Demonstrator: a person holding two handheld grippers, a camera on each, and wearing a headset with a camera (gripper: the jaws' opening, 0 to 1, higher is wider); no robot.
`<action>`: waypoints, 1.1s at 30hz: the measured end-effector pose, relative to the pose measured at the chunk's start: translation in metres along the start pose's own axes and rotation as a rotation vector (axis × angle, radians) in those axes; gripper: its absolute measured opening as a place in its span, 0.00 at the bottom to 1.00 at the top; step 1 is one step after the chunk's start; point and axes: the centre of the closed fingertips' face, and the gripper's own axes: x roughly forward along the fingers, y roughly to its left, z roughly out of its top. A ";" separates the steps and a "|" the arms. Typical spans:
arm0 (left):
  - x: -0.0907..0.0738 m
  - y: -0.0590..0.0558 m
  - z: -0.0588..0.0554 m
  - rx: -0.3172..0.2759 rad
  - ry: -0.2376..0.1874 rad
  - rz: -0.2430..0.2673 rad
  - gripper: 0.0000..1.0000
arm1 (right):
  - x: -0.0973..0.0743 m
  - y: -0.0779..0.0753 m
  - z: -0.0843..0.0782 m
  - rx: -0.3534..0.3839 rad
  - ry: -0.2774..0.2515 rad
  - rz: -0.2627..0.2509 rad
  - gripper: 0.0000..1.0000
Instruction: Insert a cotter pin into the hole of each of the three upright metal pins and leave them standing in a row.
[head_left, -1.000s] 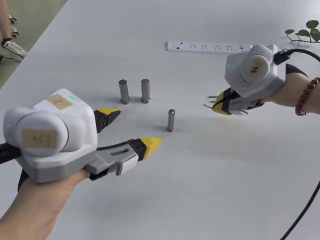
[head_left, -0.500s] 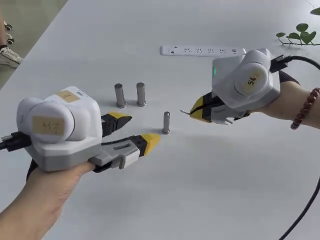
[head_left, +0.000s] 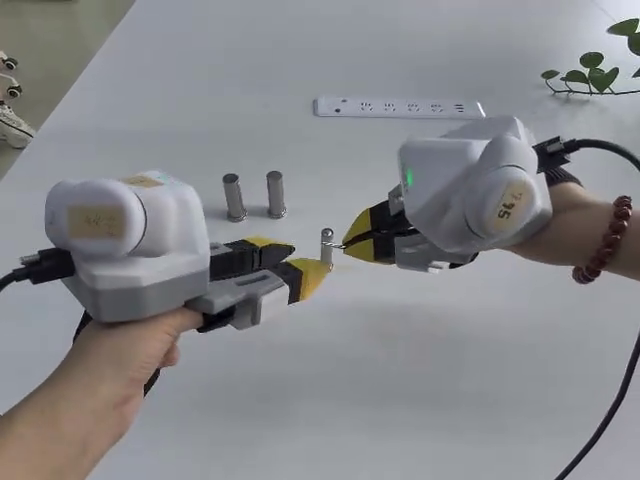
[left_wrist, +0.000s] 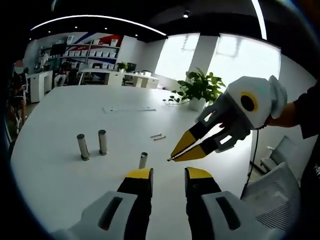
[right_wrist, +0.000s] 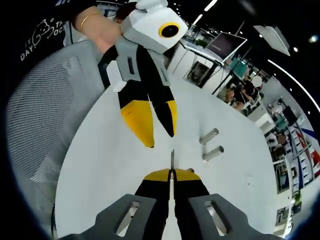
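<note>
Three upright metal pins stand on the white table: two side by side and a nearer one apart to their right. My right gripper is shut on a thin cotter pin, whose tip is level with the nearer pin's top, just to its right. My left gripper is open with nothing between its jaws. Its tips sit just left of and before that pin. In the left gripper view the nearer pin stands just beyond my left gripper, and the right gripper points at it.
A white power strip lies at the back of the table, with a green plant at the far right. Two loose cotter pins lie on the table beyond the pins. A cable hangs from the right gripper.
The right gripper has carried the cotter pin left up to the nearer pin's top. The left gripper has moved right and forward, close to the same pin.
</note>
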 end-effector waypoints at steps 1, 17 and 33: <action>0.000 0.000 -0.001 -0.008 0.001 -0.003 0.23 | 0.000 0.000 0.001 0.000 -0.002 -0.001 0.00; 0.000 -0.013 -0.002 -0.164 -0.011 -0.072 0.08 | -0.002 0.014 0.021 -0.044 -0.040 0.016 0.00; 0.000 -0.013 -0.006 -0.267 -0.025 -0.084 0.01 | -0.003 0.017 0.024 -0.057 -0.039 0.020 0.00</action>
